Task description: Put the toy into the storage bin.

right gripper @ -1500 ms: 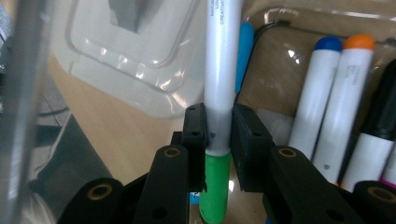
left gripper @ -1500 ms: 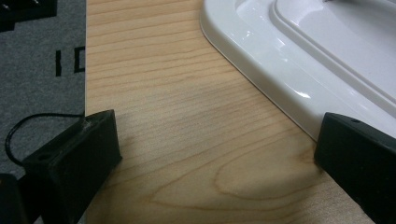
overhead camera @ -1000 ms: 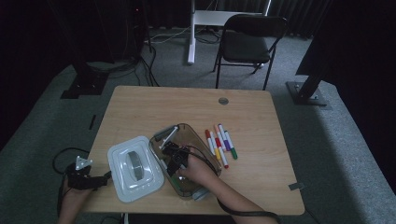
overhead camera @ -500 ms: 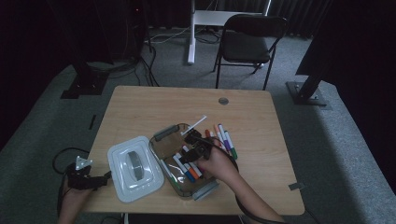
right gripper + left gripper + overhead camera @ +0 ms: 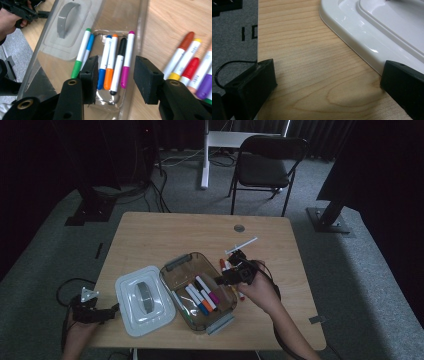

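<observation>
Wooden table (image 5: 160,235), markers (image 5: 113,62) below right gripper's (image 5: 115,75) empty, just-opened jaws

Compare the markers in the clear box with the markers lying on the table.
The markers in the box number six: green, light blue, blue, orange, black and magenta. The markers on the table lie right of the box, with orange, yellow, red and purple caps. Both groups have white barrels and lie side by side.

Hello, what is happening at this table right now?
A person is putting markers into a clear box. The right gripper hangs above the box with nothing between its jaws, which have just been opening. Six markers lie inside; more wait on the table. The left gripper rests open beside the white lid.
</observation>
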The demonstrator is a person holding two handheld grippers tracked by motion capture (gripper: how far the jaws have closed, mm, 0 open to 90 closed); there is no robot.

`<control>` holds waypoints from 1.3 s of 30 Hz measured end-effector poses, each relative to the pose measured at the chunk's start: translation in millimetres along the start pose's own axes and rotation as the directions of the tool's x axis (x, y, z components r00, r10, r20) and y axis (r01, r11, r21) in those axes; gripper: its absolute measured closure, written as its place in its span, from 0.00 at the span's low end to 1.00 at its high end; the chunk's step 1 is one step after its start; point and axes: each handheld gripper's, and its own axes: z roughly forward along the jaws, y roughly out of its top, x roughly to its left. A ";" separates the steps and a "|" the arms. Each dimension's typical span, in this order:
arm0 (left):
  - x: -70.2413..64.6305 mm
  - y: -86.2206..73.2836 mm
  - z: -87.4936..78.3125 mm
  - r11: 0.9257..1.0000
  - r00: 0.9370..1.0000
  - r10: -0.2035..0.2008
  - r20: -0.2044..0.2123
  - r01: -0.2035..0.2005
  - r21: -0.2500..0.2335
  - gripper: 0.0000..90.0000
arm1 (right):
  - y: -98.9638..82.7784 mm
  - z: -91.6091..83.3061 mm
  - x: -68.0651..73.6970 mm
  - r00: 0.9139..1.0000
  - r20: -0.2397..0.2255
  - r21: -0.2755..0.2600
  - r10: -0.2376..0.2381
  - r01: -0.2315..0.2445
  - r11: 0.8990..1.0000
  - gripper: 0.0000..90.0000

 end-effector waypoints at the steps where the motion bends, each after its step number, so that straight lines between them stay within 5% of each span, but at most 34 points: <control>1: 0.0 0.0 0.0 1.000 1.000 0.000 0.000 0.000 0.000 0.01 | -1.3 -2.6 -3.2 1.000 0.003 -0.010 0.009 -0.009 1.000 0.60; 11: 0.0 0.0 0.0 1.000 1.000 0.001 0.000 -0.001 0.000 0.01 | -16.8 -16.1 -46.6 0.995 0.059 -0.066 0.085 -0.081 0.995 0.60; 19: 0.0 0.0 -0.1 1.000 1.000 0.000 0.000 0.000 0.001 0.01 | -33.8 -6.1 -84.0 0.983 0.116 -0.066 0.143 -0.136 0.988 0.62; 29: 0.0 0.0 -0.1 1.000 1.000 0.000 0.000 0.000 0.001 0.01 | -51.7 21.7 -122.6 0.953 0.185 -0.023 0.240 -0.240 0.971 0.63; 39: 0.0 0.0 -0.1 1.000 1.000 0.000 0.000 0.000 0.001 0.01 | -56.7 50.0 -144.0 0.927 0.232 0.032 0.294 -0.310 0.950 0.70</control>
